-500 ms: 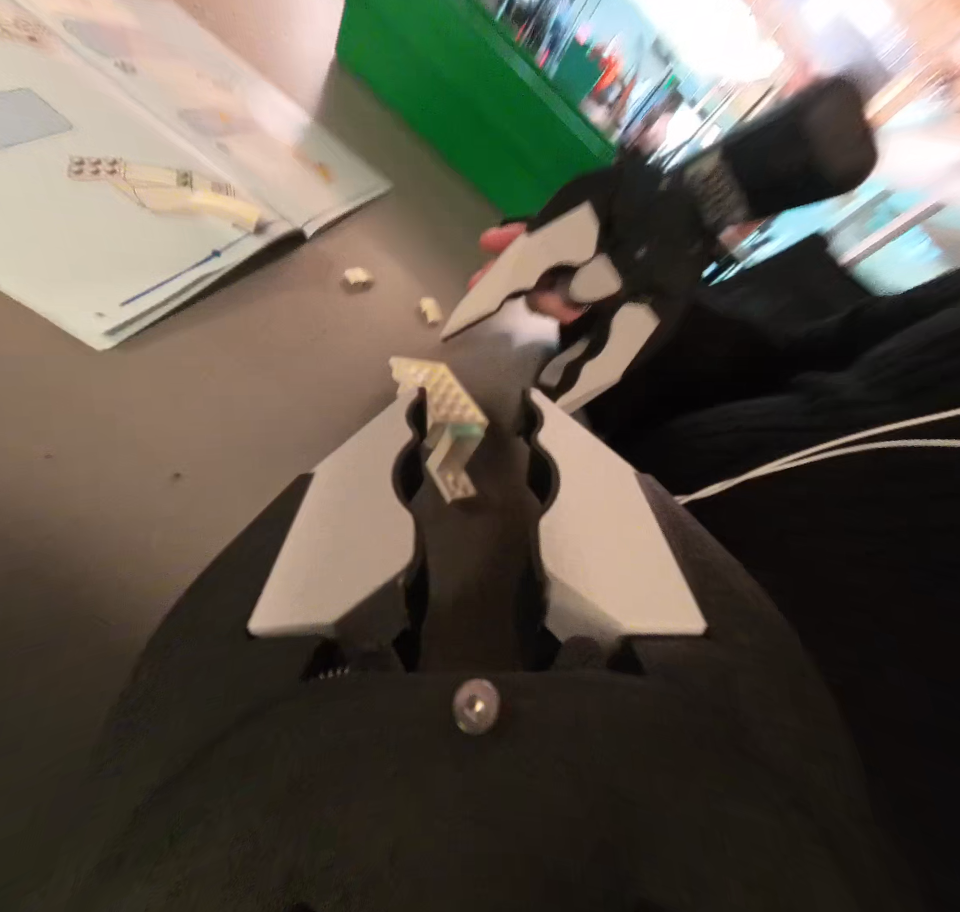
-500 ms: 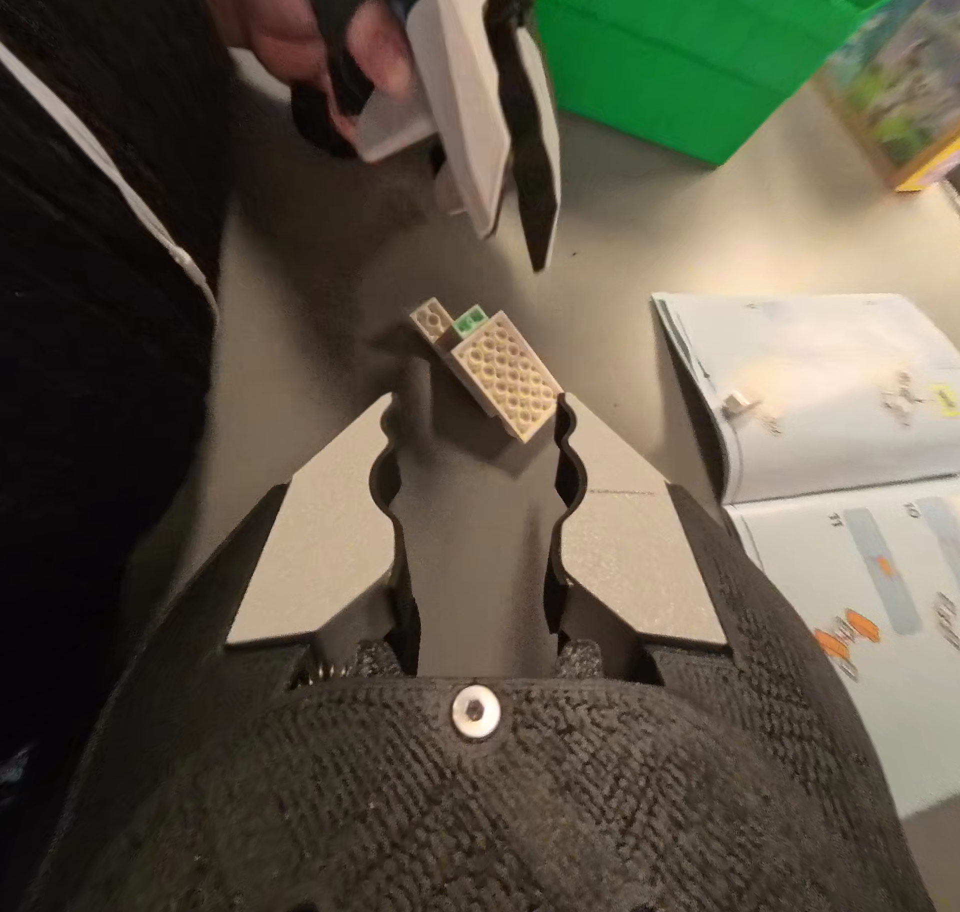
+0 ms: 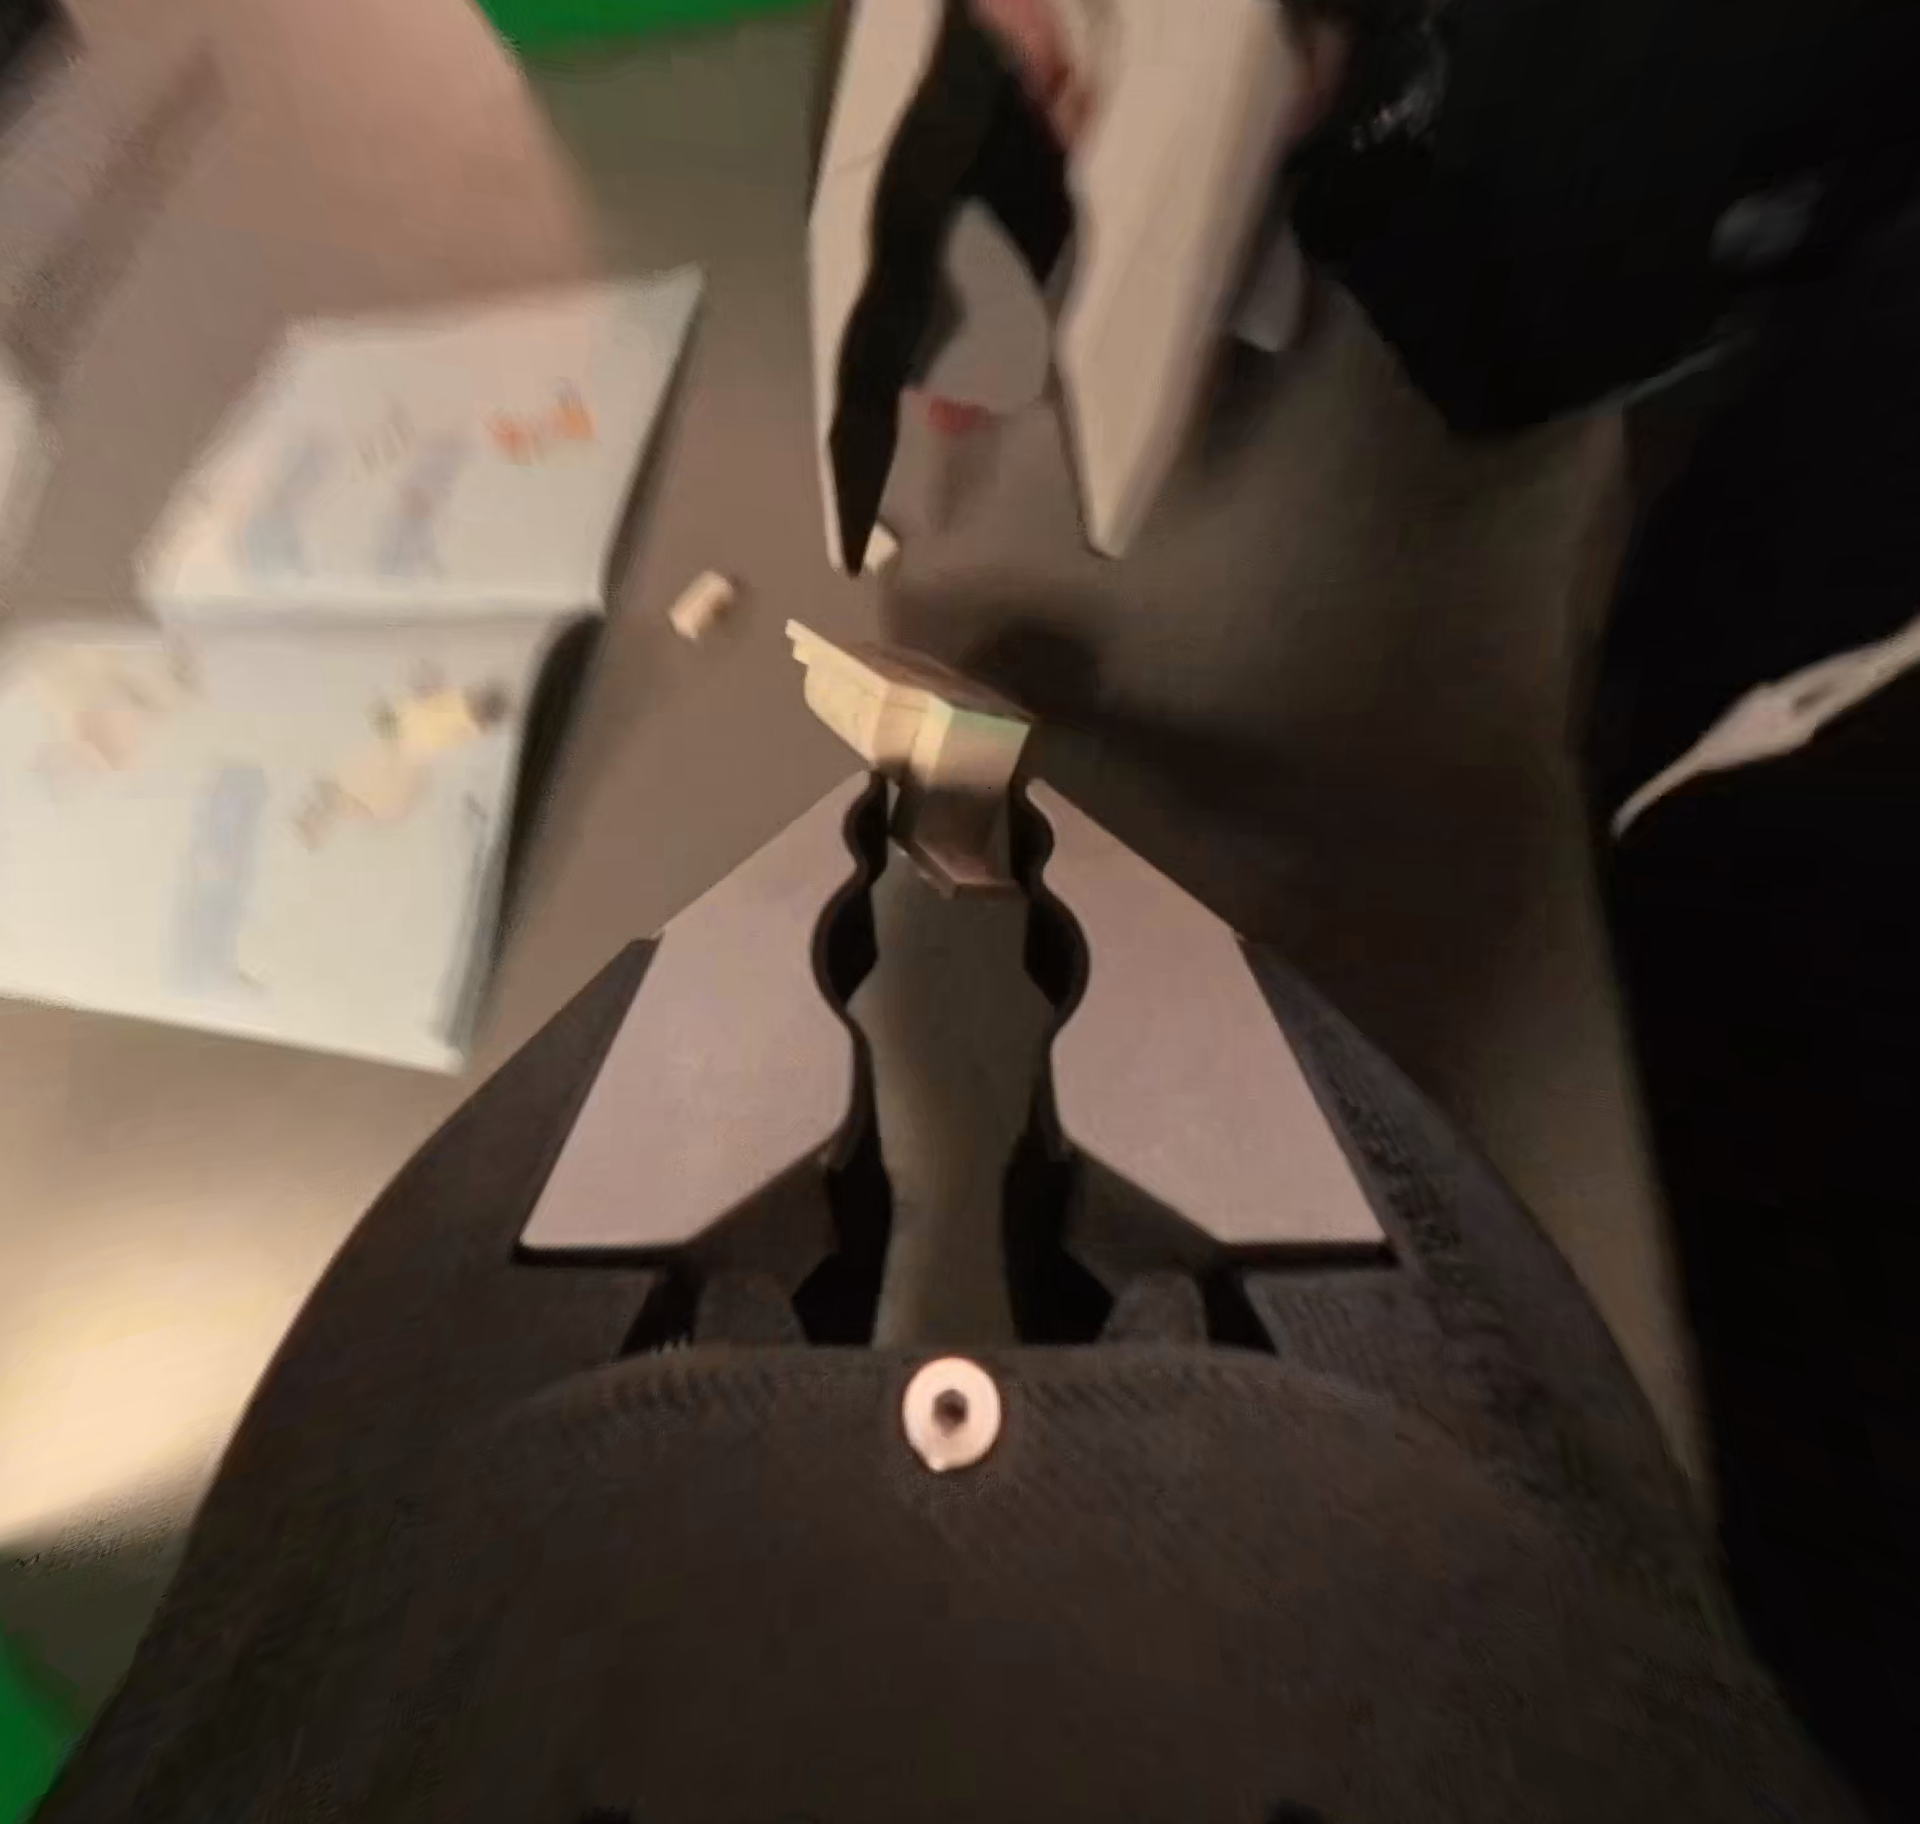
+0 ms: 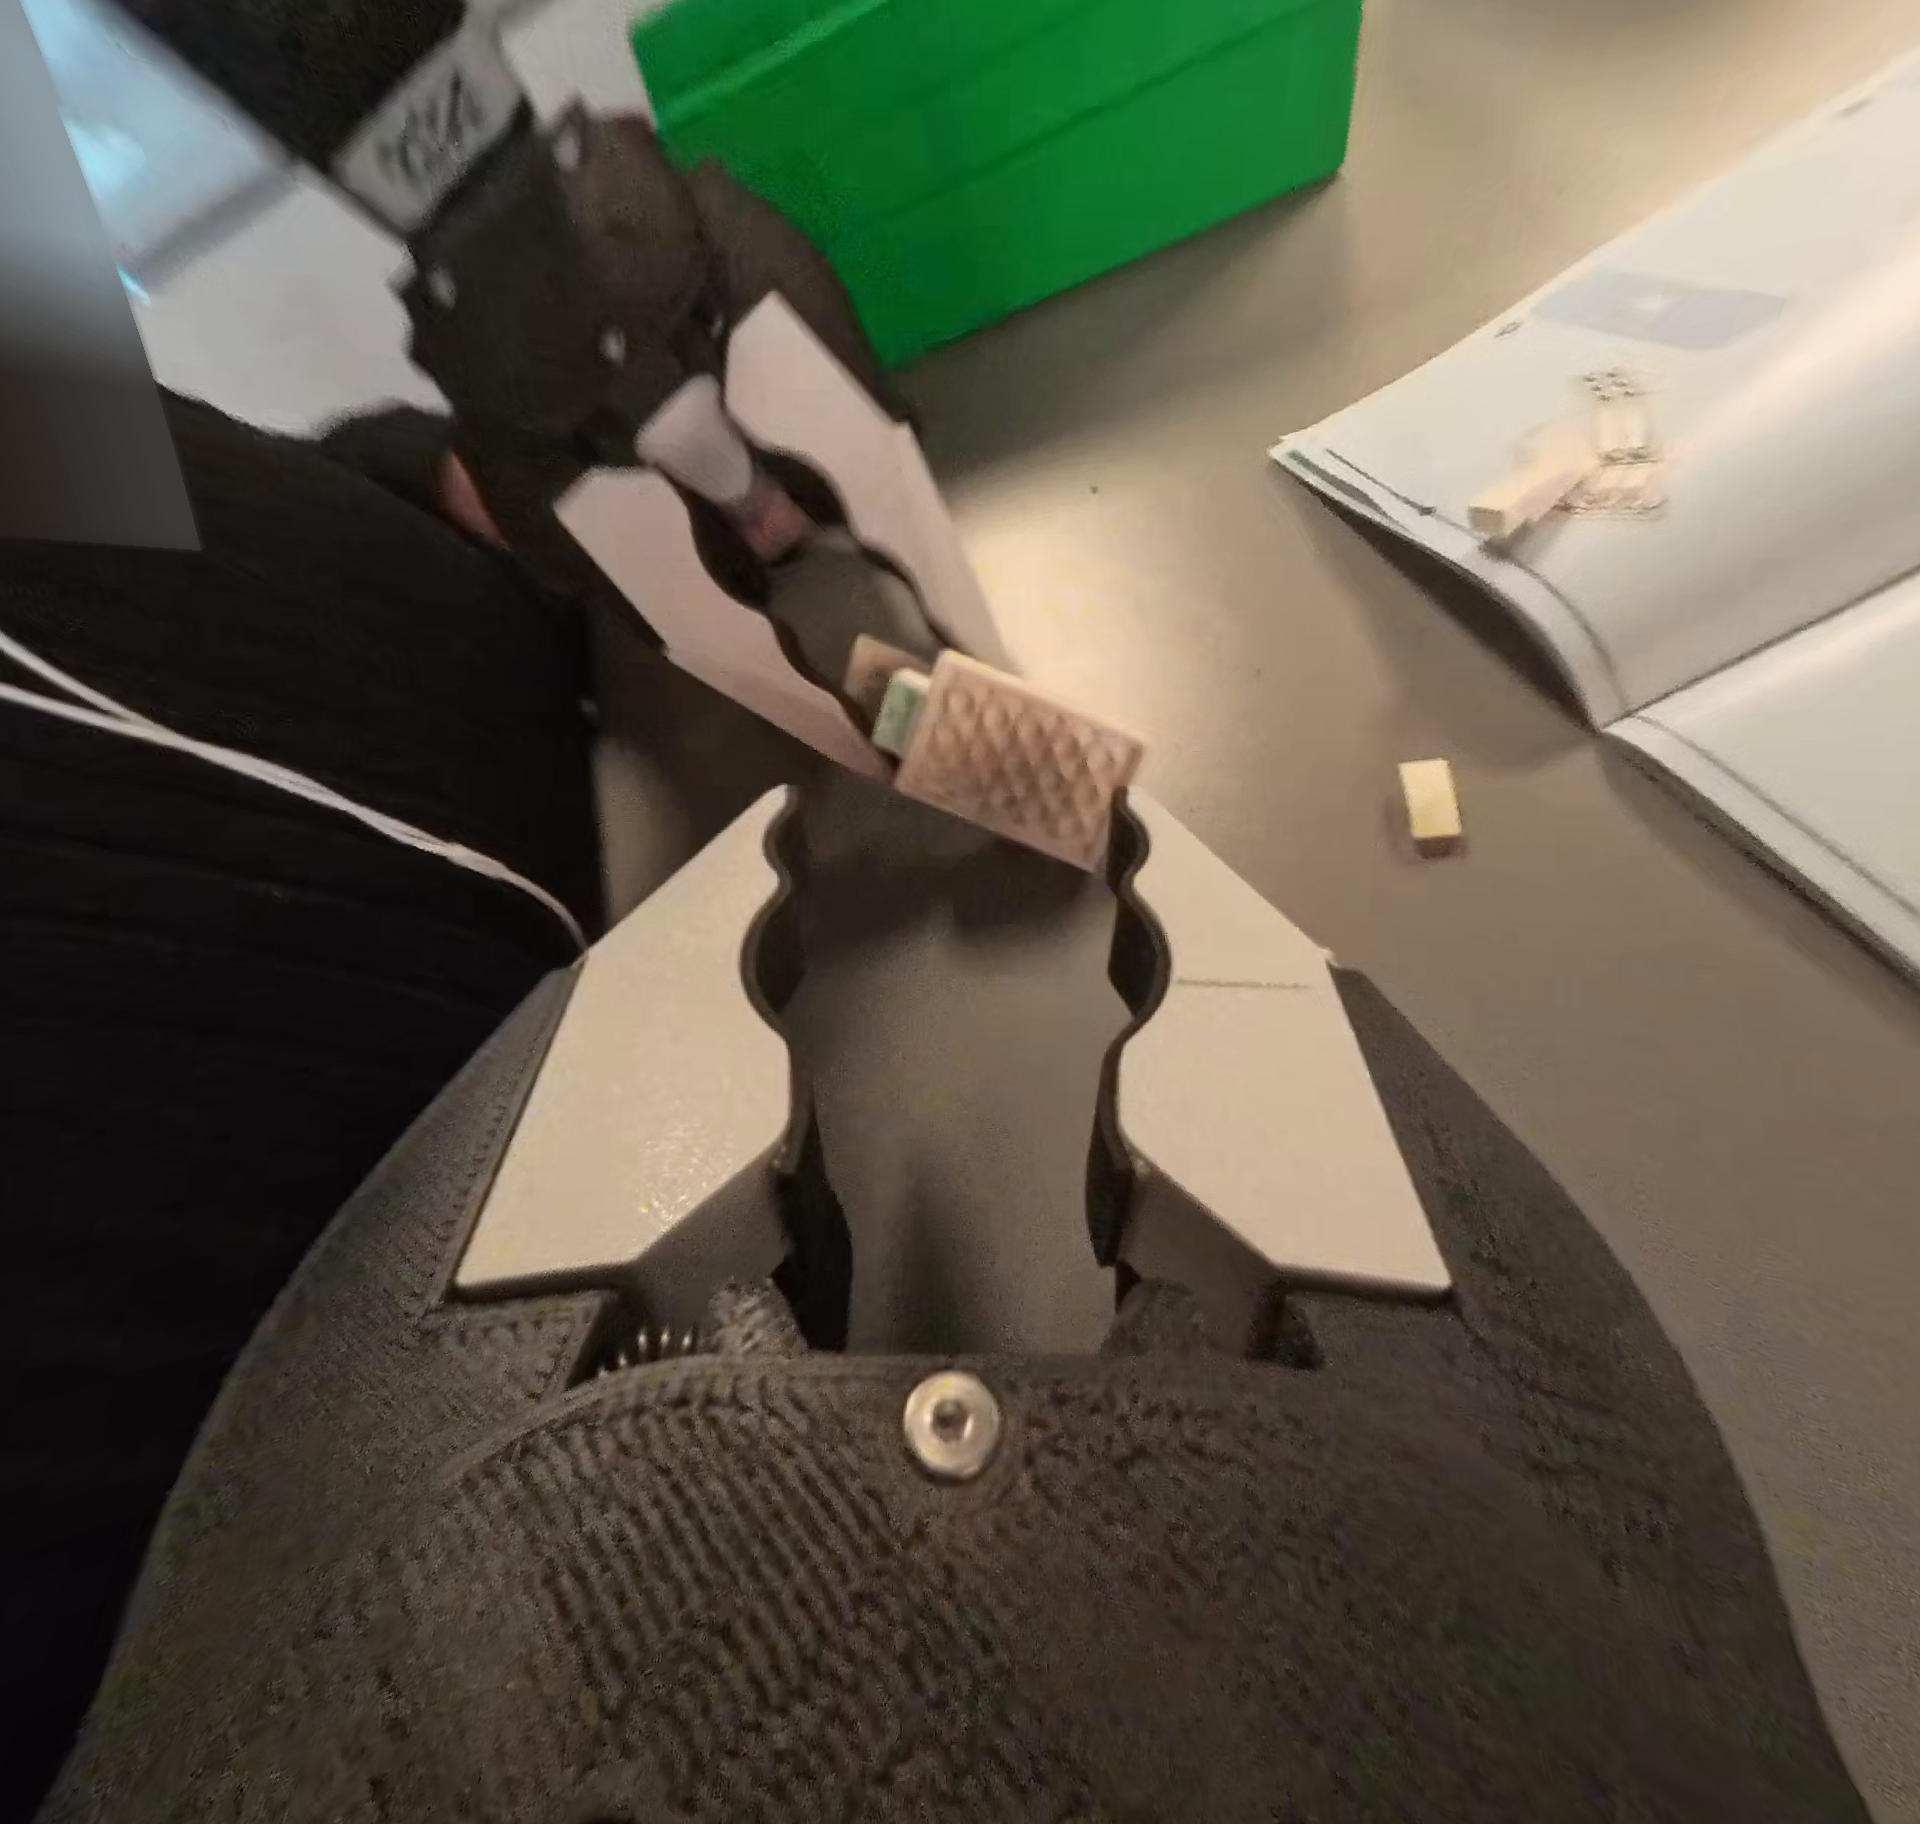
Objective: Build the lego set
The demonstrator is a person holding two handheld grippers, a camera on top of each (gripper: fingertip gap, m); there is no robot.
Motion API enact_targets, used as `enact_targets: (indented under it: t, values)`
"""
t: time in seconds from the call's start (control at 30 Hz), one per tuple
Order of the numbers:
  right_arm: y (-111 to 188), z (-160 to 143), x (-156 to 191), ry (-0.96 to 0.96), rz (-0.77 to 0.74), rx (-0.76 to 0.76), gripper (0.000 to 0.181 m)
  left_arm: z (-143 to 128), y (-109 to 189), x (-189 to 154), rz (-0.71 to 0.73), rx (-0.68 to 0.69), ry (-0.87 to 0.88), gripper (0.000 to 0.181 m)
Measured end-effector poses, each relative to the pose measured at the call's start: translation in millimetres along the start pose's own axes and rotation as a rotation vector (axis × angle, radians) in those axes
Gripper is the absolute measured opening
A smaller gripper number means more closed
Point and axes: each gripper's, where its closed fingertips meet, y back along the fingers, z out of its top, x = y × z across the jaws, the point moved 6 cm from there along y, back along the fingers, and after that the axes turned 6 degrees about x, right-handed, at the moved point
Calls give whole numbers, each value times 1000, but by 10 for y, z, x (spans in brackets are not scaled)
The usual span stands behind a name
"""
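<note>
A small cream-white lego assembly [image 3: 914,725] with a studded plate and a green piece [image 4: 1013,772] is gripped at its narrow end by my left gripper [image 3: 951,798], which is shut on it. In the right wrist view the left gripper [image 4: 914,704] comes in from the upper left and holds the assembly just above the grey table [image 4: 1247,631]. My right gripper [image 4: 956,808] is open and empty, its tips just below the plate; the plate's corner is at its right fingertip. It also shows open in the left wrist view [image 3: 977,548], beyond the assembly.
An open instruction booklet [image 4: 1662,579] lies to the right with a white piece [image 4: 1517,507] on it; it also shows in the left wrist view [image 3: 312,683]. Loose cream bricks [image 4: 1432,806] [image 3: 701,605] lie on the table. A green bin [image 4: 1039,112] stands behind. A person's dark clothing is at the left.
My left gripper has closed on the lego assembly, which lay between its open fingers before, and holds it tilted. The right gripper stays open, now facing it closely.
</note>
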Motion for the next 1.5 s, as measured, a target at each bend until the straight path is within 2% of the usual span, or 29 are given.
enact_targets:
  t: [0.07, 0.13, 0.23, 0.3, 0.37, 0.43, 0.5, 0.53, 0.57, 0.63, 0.73, 0.8, 0.87, 0.93, 1.07, 1.2, 1.27, 1.33, 1.4, 1.47, 1.5]
  values:
    - [22, 24, -35, -14, 41, -10, 56, 77, 19, -60, 143, -34, -254, 21]
    - [29, 9, -89, 44, 30, 34, 57, 102, -7, -129, 212, -29, -425, 21]
    - [37, -24, -49, 175, 116, 85, 54, 99, -44, -220, 220, -42, -554, 21]
    - [38, -54, -5, 270, 165, 125, 37, 105, -40, -270, 206, -60, -613, 20]
    - [53, -54, 1, 388, 145, 130, 20, 124, -33, -293, 200, -73, -605, 21]
    - [104, 12, 52, 511, 109, 55, 19, 145, -24, -214, 225, -88, -434, 43]
    - [166, 93, 97, 666, 1, -38, 11, 144, -7, -121, 163, -110, -175, 84]
    - [197, 127, 127, 753, -61, -80, 11, 151, 13, -77, 116, -157, -36, 94]
    - [226, 162, 167, 829, -113, -123, 10, 166, 49, -37, 65, -227, 93, 95]
    - [275, 238, 254, 979, -230, -207, 10, 251, 173, 69, -44, -403, 336, 95]
    - [310, 331, 425, 1217, -372, -269, 11, 344, 279, 168, -375, -645, 631, 87]
    - [317, 382, 535, 1334, -421, -290, 10, 369, 290, 194, -570, -727, 713, 74]
    - [314, 411, 604, 1408, -446, -289, 10, 417, 287, 147, -741, -774, 724, 56]
    - [316, 425, 642, 1439, -450, -290, 10, 463, 266, 86, -799, -799, 693, 36]
    - [343, 437, 647, 1472, -486, -281, 10, 513, 244, 105, -751, -850, 682, 35]
    - [404, 428, 588, 1372, -478, -245, 12, 543, 210, 155, -666, -858, 663, 34]
    - [596, 441, 556, 1283, -504, -227, 30, 553, 194, 212, -607, -847, 653, 35]
    - [1002, 497, 460, 1165, -596, -228, 35, 556, 166, 268, -501, -810, 620, 35]
    - [1563, 535, 190, 990, -775, -159, 35, 561, 140, 321, -383, -775, 581, 35]
    - [2175, 492, -222, 711, -939, -46, 31, 553, 105, 385, -245, -741, 539, 36]
    - [2429, 426, -450, 553, -961, 18, 33, 545, 87, 420, -176, -728, 523, 35]
